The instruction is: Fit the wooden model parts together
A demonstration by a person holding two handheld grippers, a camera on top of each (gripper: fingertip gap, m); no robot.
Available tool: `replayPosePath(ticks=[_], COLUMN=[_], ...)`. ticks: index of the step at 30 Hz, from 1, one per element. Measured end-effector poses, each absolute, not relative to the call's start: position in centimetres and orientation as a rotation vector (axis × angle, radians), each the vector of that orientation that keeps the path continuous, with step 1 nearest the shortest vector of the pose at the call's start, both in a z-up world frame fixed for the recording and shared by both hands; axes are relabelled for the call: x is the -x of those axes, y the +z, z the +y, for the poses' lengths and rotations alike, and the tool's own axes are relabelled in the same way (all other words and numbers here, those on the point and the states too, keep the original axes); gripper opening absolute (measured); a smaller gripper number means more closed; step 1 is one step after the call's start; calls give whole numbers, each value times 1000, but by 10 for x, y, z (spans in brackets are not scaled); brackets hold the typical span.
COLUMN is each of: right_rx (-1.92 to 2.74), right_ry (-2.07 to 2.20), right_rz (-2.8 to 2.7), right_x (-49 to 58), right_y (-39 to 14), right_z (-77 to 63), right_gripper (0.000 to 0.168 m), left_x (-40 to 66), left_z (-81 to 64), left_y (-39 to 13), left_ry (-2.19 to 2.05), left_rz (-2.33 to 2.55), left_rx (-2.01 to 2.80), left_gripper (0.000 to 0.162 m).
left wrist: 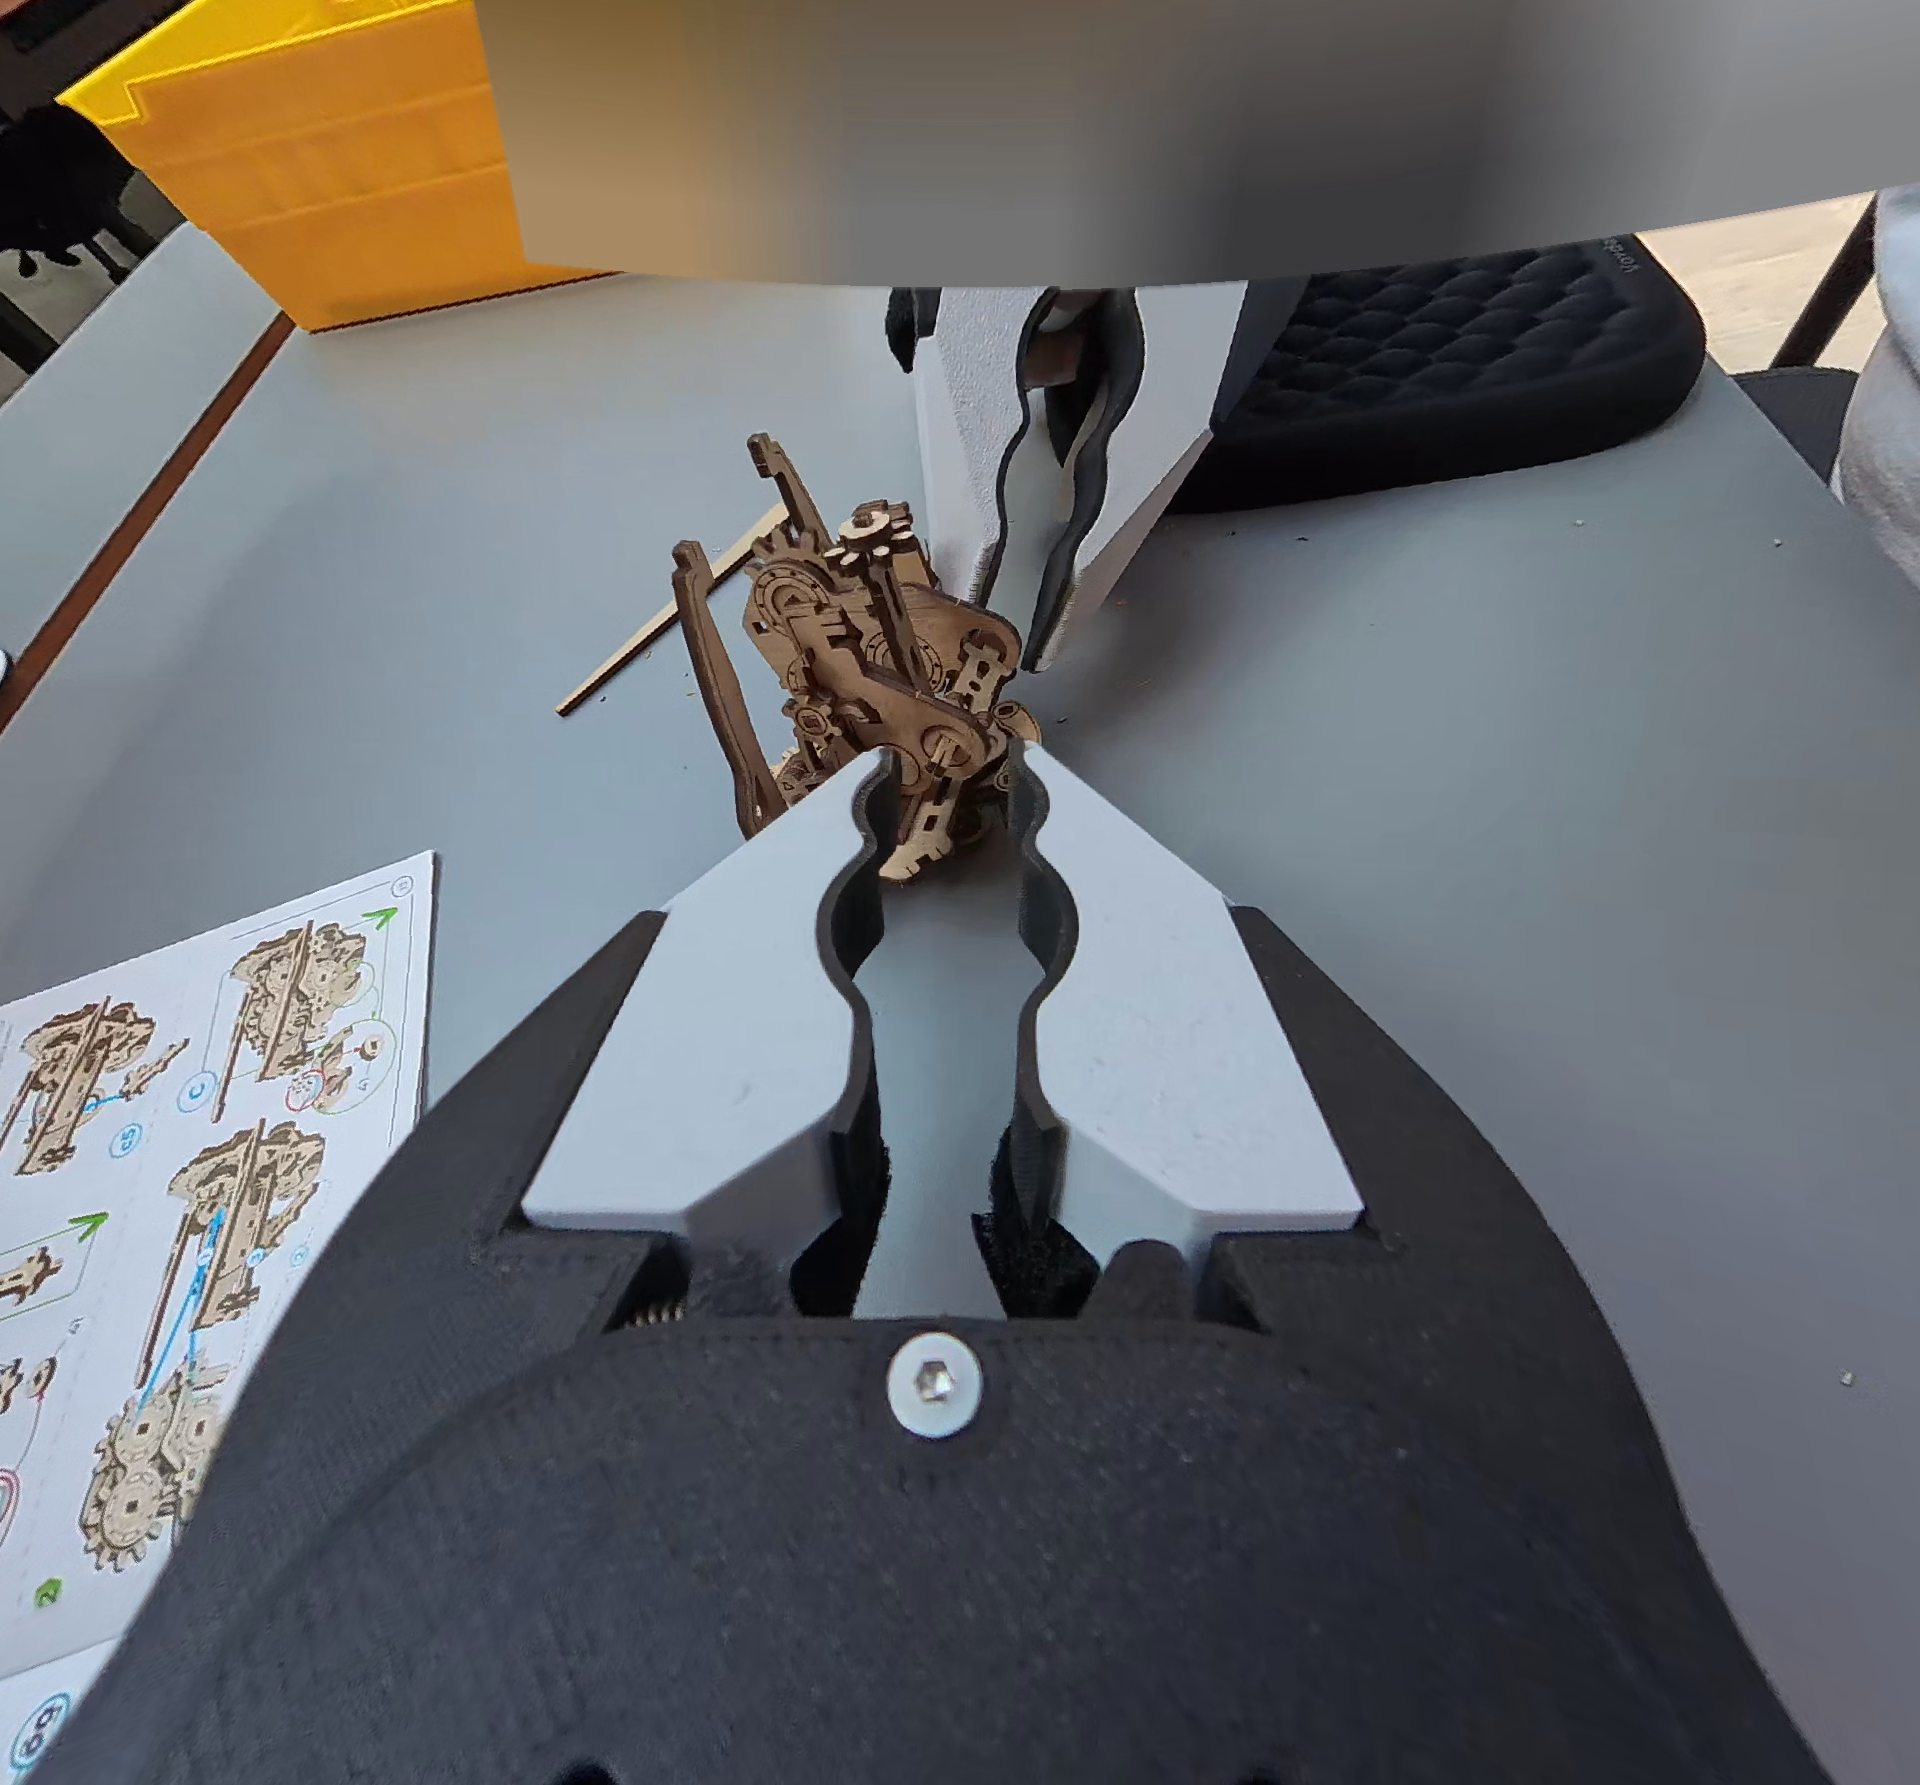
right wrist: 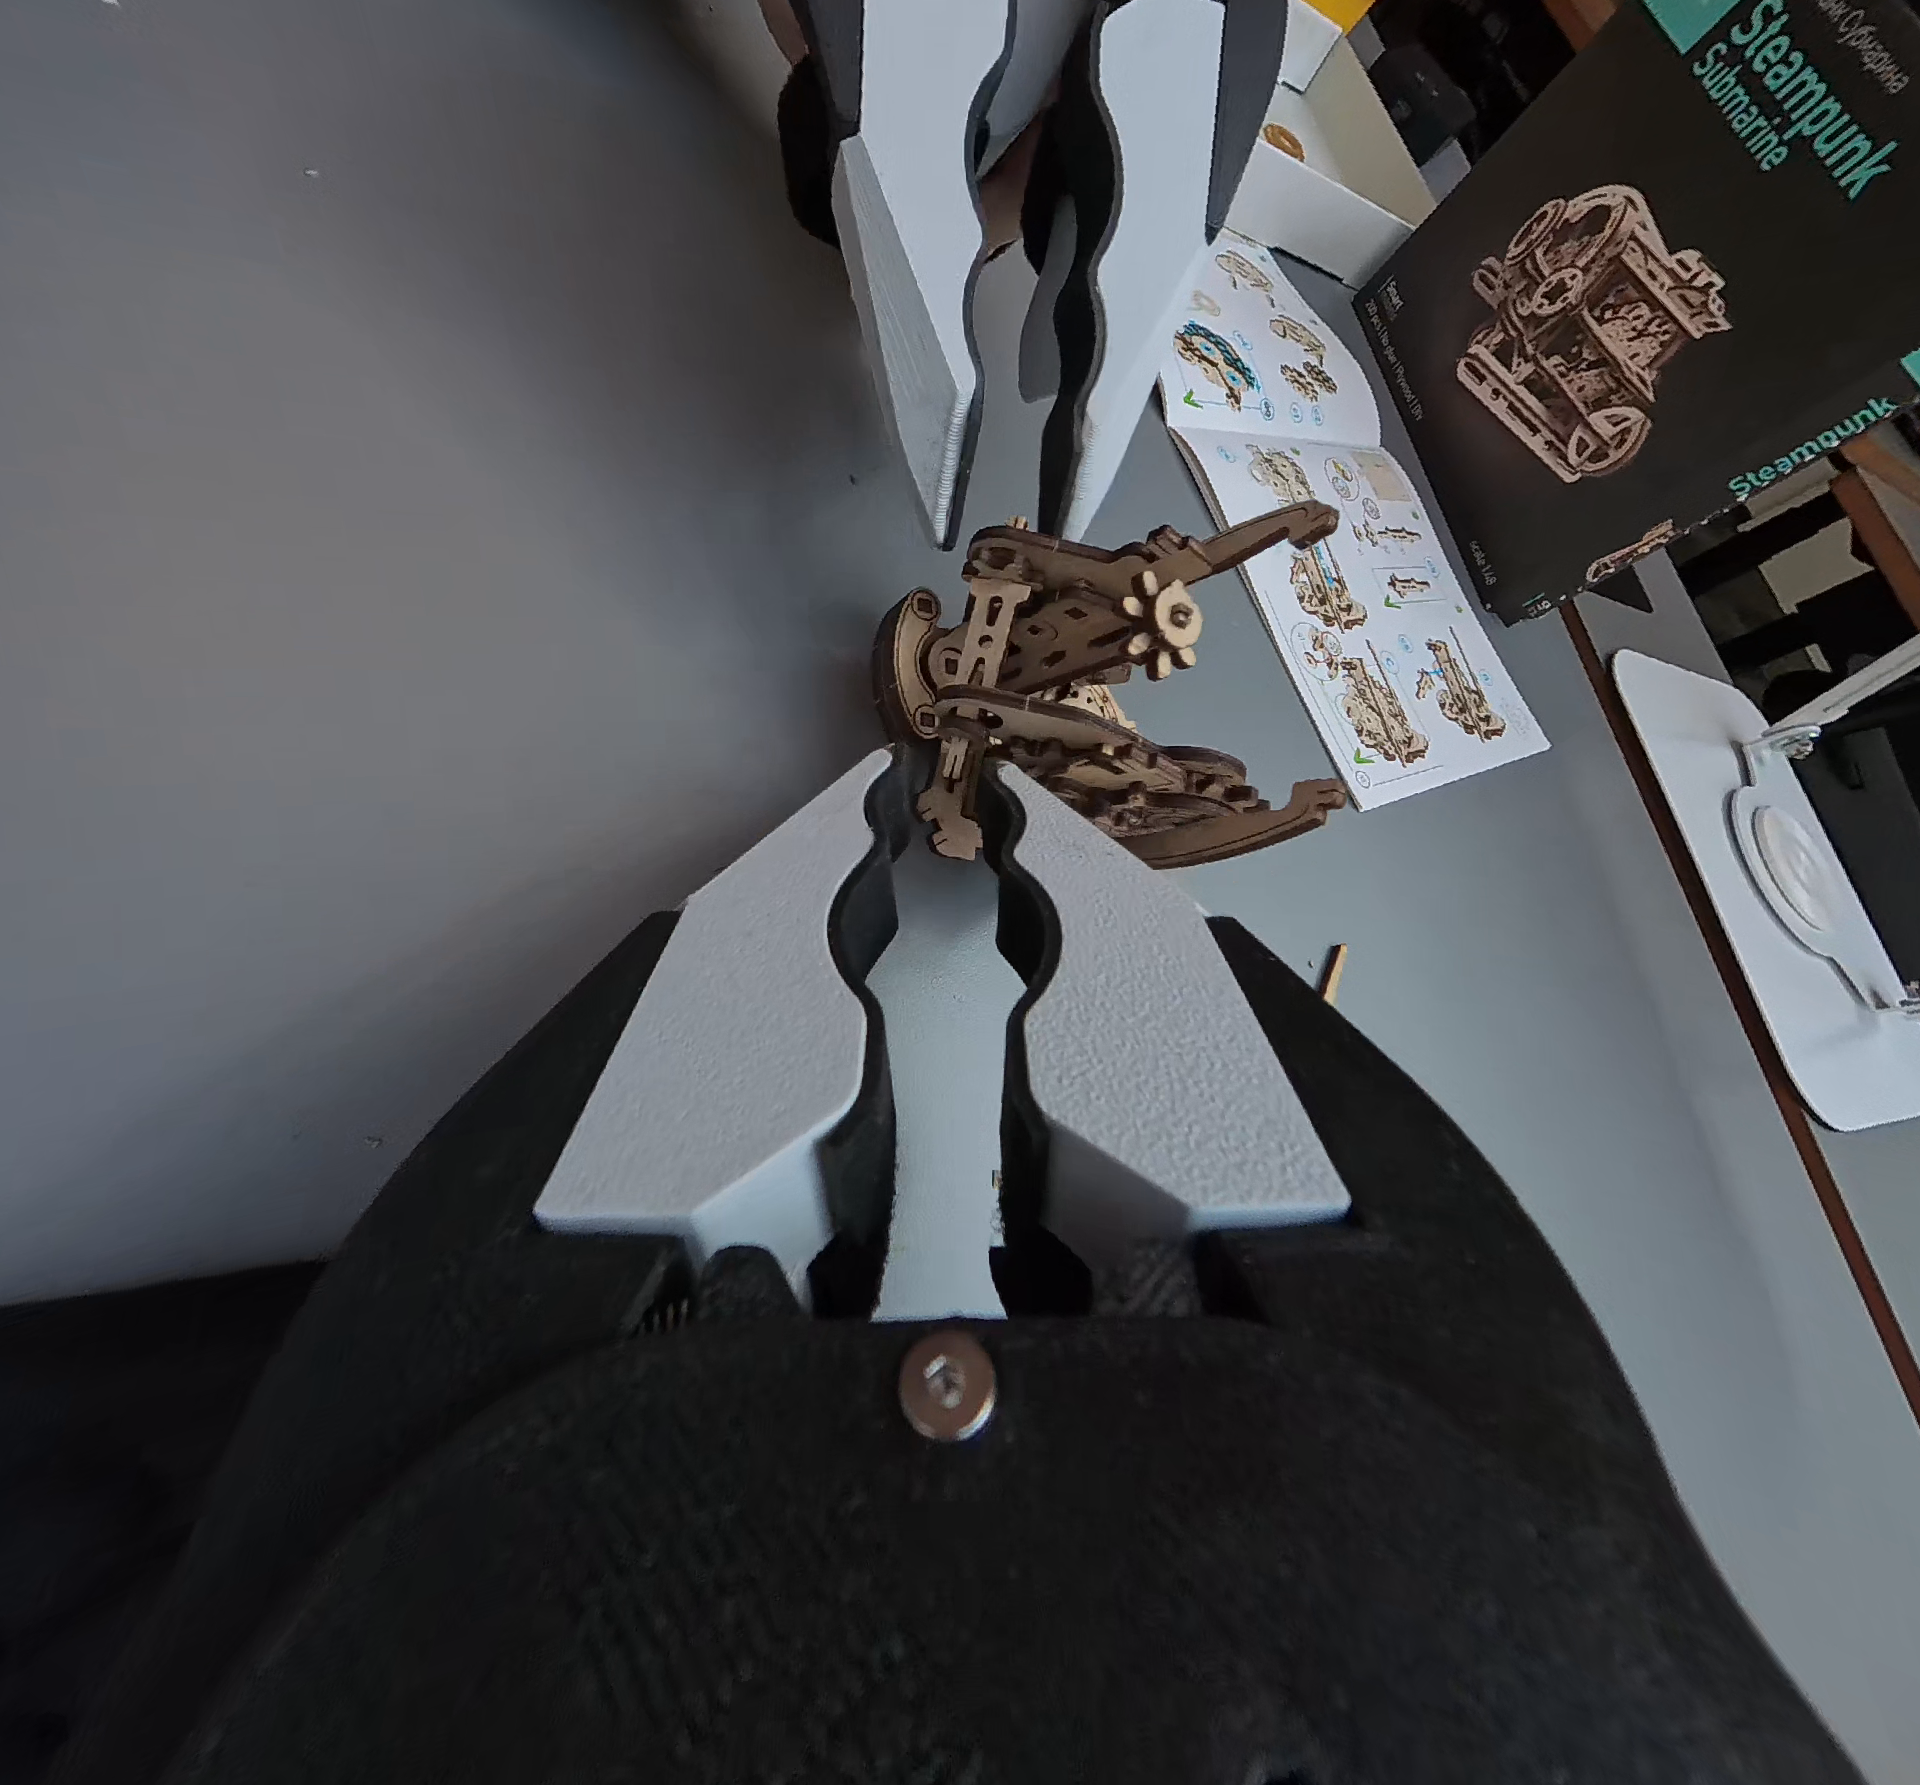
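A partly built wooden model with gears and two long curved arms sits just above the grey table. My left gripper is shut on the near end of the model, with a pale slotted strip between its pads. In the right wrist view my right gripper is shut on the opposite end of the model, also pinching a pale strip. Each gripper shows across from the other: the right one and the left one, both with tips against the model.
An open instruction booklet lies beside the model. A thin wooden stick lies behind it. A yellow bin, a black quilted cushion, a black model box and a white stand ring the table. About 4 centimeters separates my left fingertips from my right.
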State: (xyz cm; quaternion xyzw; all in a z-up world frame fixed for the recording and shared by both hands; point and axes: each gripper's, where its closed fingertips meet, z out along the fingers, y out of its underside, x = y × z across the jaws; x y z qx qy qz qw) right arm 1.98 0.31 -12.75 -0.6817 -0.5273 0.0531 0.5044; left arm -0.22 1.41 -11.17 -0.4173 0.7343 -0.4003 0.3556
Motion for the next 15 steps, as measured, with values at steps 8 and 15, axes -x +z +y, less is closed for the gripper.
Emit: replayPosePath(ticks=[8,15], right_rx=[1642,1631], right_ry=[141,234], right_rz=[-1209,-1184], right_x=[-22,-21], right_y=[-120,-114], right_z=[8,4], right_gripper=[0,0], left_x=[4,2], left_z=[12,13], left_y=[-113,-111], left_ry=[-1070,-1168], left_rz=[1905,1872], left_rx=[1096,1165], left_gripper=[8,10])
